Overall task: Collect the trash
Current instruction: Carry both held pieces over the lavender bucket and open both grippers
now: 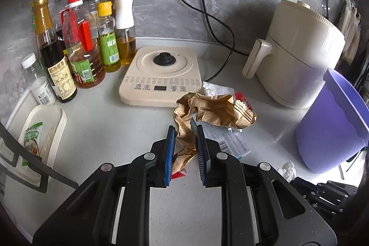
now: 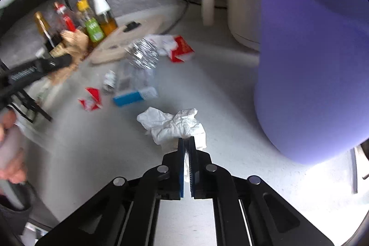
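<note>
In the left wrist view my left gripper [image 1: 185,130] has its blue pads around the lower tail of a crumpled brown paper bag [image 1: 214,112] and appears shut on it. The bag lies over a clear barcoded wrapper [image 1: 221,137]. A purple bin [image 1: 332,126] stands at the right. In the right wrist view my right gripper [image 2: 186,142] is shut on a crumpled white tissue [image 2: 170,123], left of the purple bin [image 2: 311,66]. Foil [image 2: 143,54], red-and-white wrappers [image 2: 180,47], a red scrap [image 2: 91,99] and a blue-white packet [image 2: 135,96] lie on the counter beyond.
Several oil and sauce bottles [image 1: 80,45] stand at the back left. A cream induction hob [image 1: 161,75] and a cream air fryer [image 1: 297,54] sit by the wall, with black cords [image 1: 214,22]. A white lidded container [image 1: 41,135] sits at the left.
</note>
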Motion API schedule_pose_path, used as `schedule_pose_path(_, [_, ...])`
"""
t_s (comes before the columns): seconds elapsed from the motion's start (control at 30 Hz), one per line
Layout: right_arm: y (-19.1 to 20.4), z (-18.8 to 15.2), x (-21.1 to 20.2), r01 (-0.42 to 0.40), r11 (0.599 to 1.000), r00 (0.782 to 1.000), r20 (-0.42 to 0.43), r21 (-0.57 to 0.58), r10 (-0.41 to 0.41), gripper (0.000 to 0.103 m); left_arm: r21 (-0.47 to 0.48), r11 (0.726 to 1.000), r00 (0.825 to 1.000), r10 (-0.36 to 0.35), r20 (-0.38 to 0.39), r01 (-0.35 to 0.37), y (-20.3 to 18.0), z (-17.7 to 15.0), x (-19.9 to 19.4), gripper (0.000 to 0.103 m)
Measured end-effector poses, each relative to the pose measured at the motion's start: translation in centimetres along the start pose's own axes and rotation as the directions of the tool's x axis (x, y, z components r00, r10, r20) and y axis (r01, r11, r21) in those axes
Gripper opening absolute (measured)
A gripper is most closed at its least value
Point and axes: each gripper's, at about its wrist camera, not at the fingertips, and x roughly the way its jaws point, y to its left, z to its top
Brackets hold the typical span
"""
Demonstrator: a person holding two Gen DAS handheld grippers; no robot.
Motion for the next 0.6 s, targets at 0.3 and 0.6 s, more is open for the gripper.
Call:
schedule_pose_path(0.3, [1.0, 2.9, -5.0, -0.022, 0.999, 0.987, 0.157, -0.043, 0.028, 0.004, 0.02, 1.0, 0.999, -0.004, 0.043, 0.003, -1.7, 1.8, -1.2, 0.018])
schedule_pose_path(0.6, [-0.4, 5.1, -9.9, -0.011, 0.999, 0.954, 0.3, -0.037, 0.022, 0.004, 0.075, 0.997, 0.992, -0.027, 0.123, 0.018, -4.7, 3.9, -4.3, 0.018])
